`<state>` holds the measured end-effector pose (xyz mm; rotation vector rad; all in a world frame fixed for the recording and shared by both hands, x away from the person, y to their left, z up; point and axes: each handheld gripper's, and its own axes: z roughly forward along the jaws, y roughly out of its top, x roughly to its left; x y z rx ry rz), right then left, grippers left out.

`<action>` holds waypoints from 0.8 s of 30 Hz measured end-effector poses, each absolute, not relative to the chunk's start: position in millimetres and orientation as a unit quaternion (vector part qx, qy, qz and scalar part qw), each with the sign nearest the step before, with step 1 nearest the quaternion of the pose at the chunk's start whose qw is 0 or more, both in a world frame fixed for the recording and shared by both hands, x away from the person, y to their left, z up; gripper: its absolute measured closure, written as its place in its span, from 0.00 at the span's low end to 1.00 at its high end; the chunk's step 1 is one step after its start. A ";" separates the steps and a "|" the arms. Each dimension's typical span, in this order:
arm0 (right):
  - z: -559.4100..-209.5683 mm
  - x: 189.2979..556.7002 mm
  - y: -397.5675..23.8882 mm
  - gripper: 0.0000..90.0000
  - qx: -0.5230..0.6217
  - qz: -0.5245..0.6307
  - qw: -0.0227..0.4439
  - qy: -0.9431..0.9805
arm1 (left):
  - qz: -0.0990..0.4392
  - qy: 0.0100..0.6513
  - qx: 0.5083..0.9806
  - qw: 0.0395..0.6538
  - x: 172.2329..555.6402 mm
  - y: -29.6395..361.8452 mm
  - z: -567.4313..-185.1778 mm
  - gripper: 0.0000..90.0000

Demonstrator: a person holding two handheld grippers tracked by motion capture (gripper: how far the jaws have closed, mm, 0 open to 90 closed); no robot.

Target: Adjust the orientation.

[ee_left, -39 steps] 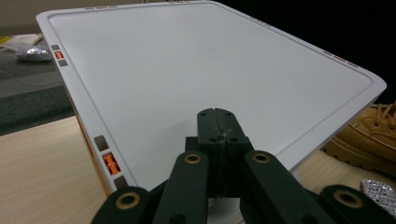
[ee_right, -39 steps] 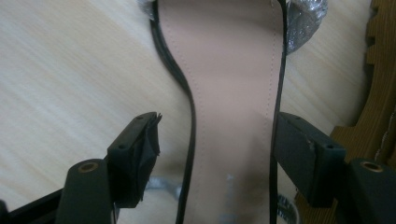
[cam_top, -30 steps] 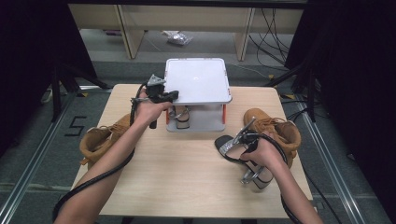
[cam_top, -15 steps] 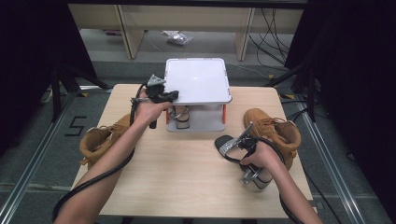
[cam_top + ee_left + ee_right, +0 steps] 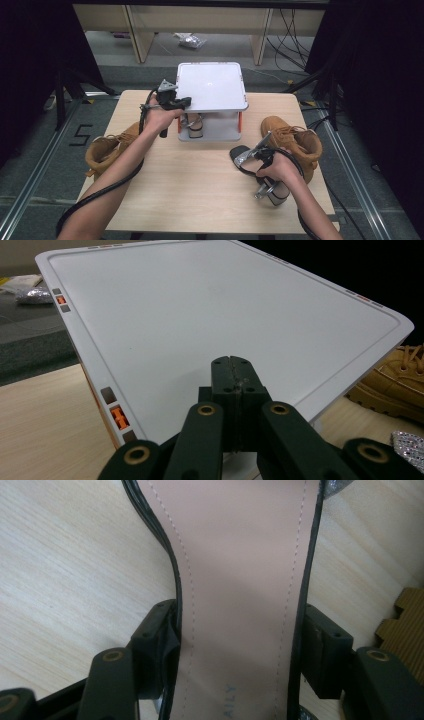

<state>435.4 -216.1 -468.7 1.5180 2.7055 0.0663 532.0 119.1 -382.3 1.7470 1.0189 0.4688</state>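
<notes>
Right gripper fingers have just been closing, now pinching the heeled sandal midsole; narrow grip may slip; left gripper fingers clenched empty above the white shoe rack.

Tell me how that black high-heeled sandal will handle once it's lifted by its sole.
The sandal probably stays fairly stiff, since its insole looks flat and firm between the right gripper jaws. Its thin black straps look likely to dangle. The chunky glittery heel may make it tail-heavy, so it could tip.

My light wooden table stands on grey carpeted floor crossed by metal rails. Beyond it I see beige wooden furniture legs, loose black cables and dark curtains at both sides.
</notes>
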 end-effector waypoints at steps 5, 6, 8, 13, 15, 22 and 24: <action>-475.4 434.5 -213.5 0.41 0.487 0.018 0.024 0.873 | 0.195 0.423 0.724 0.509 531.9 119.2 -382.7 0.99; -476.7 434.8 -212.9 0.42 0.487 0.017 0.023 0.873 | 0.195 0.423 0.724 0.509 531.9 119.1 -382.7 0.99; -476.2 434.9 -213.7 0.47 0.491 0.019 0.032 0.871 | 0.196 0.422 0.725 0.508 531.8 119.0 -382.5 0.99; -473.4 433.1 -212.9 0.48 0.525 0.023 0.013 0.851 | 0.195 0.421 0.725 0.509 532.1 119.3 -382.5 0.99; -471.1 431.9 -211.9 0.48 0.530 0.027 0.011 0.848 | 0.194 0.421 0.726 0.508 532.2 119.2 -382.3 0.99; -466.5 432.3 -211.5 0.48 0.534 0.046 0.003 0.844 | 0.196 0.421 0.726 0.507 532.1 119.1 -382.3 0.99; -464.2 430.7 -209.2 0.48 0.542 0.051 0.014 0.839 | 0.196 0.419 0.726 0.509 532.4 118.9 -382.4 0.99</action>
